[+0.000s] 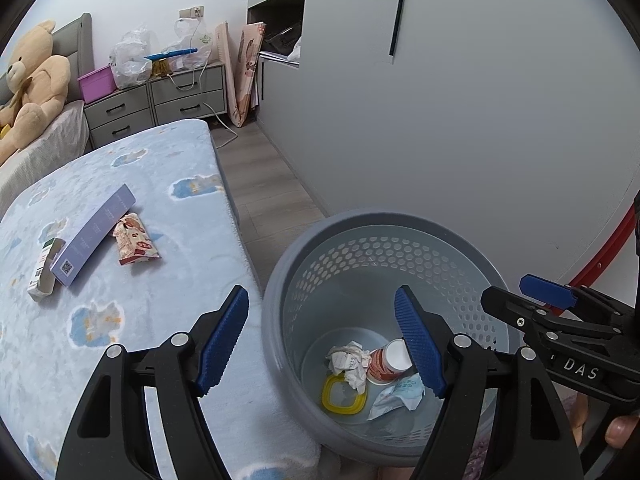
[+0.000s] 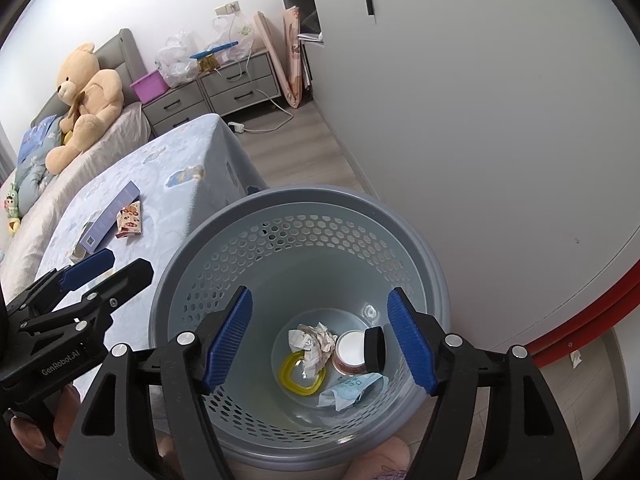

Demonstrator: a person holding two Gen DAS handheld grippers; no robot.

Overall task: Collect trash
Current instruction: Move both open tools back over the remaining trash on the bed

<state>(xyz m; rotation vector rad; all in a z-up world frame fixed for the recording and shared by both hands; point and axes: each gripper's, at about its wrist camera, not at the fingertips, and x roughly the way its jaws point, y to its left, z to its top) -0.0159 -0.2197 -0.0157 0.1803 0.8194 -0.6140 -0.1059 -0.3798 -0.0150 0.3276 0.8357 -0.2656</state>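
A grey perforated trash bin [image 1: 276, 296] [image 2: 436, 276] stands on the floor beside the bed. In it lie crumpled paper [image 1: 349, 362] [image 2: 314, 342], a paper cup [image 1: 386, 362] [image 2: 350, 350], a yellow ring [image 1: 340, 400] [image 2: 296, 376], a light blue wrapper [image 1: 400, 396] [image 2: 350, 390] and a black lid [image 2: 374, 348]. My left gripper [image 1: 326, 344] is open and empty over the bin's left rim. My right gripper [image 2: 320, 342] is open and empty above the bin. On the bed lie a lilac box [image 1: 94, 236] [image 2: 110, 218], a snack wrapper [image 1: 134, 240] [image 2: 130, 220] and a small carton [image 1: 44, 266].
The blue-patterned bed [image 1: 132, 184] [image 2: 180, 184] fills the left. A white wardrobe wall [image 1: 460, 120] stands close on the right. Grey drawers [image 1: 160, 100] with plastic bags and a teddy bear [image 1: 32, 80] are at the back. A narrow strip of wooden floor [image 1: 264, 192] runs between bed and wardrobe.
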